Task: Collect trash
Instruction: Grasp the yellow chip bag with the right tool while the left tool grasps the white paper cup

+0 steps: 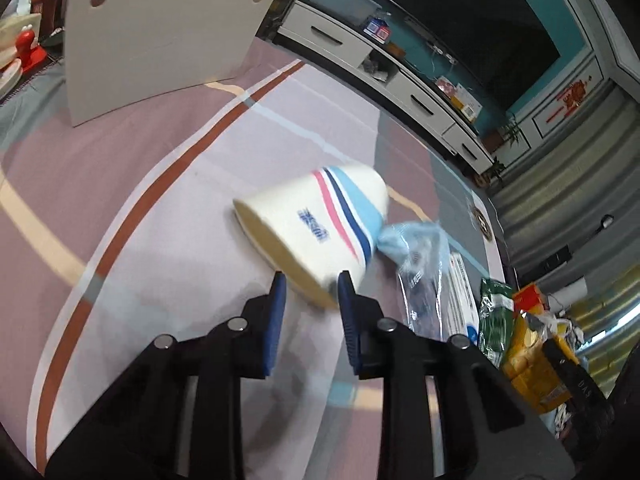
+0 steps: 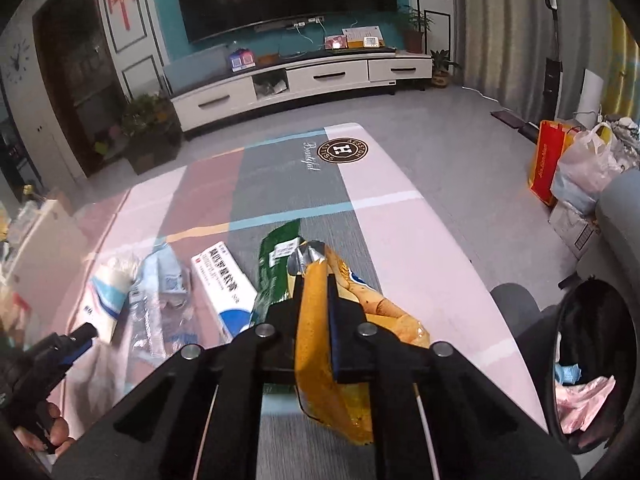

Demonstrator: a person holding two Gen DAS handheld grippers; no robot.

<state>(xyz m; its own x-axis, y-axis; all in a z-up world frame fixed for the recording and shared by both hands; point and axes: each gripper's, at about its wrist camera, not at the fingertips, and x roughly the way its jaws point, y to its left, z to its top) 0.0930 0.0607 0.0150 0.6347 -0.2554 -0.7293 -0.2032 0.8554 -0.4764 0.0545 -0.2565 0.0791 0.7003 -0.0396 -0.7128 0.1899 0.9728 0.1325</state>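
Observation:
A white paper cup [image 1: 316,216] with pink and blue stripes lies on its side on the patterned tablecloth [image 1: 160,200]. My left gripper [image 1: 312,284] is shut on the lower rim of the cup, one blue pad on each side. In the right wrist view the cup [image 2: 104,292] and the left gripper [image 2: 76,344] show at the lower left. My right gripper [image 2: 316,280] is shut on a crumpled yellow snack wrapper [image 2: 320,336] that stands up between its pads. A green wrapper [image 2: 276,268] lies just left of it.
A clear bluish plastic bag [image 2: 160,292] and a white medicine box [image 2: 224,284] lie between the cup and the green wrapper. A black bin [image 2: 592,364] with pink and blue trash stands off the table's right edge. A white board [image 1: 160,32] stands at the far left.

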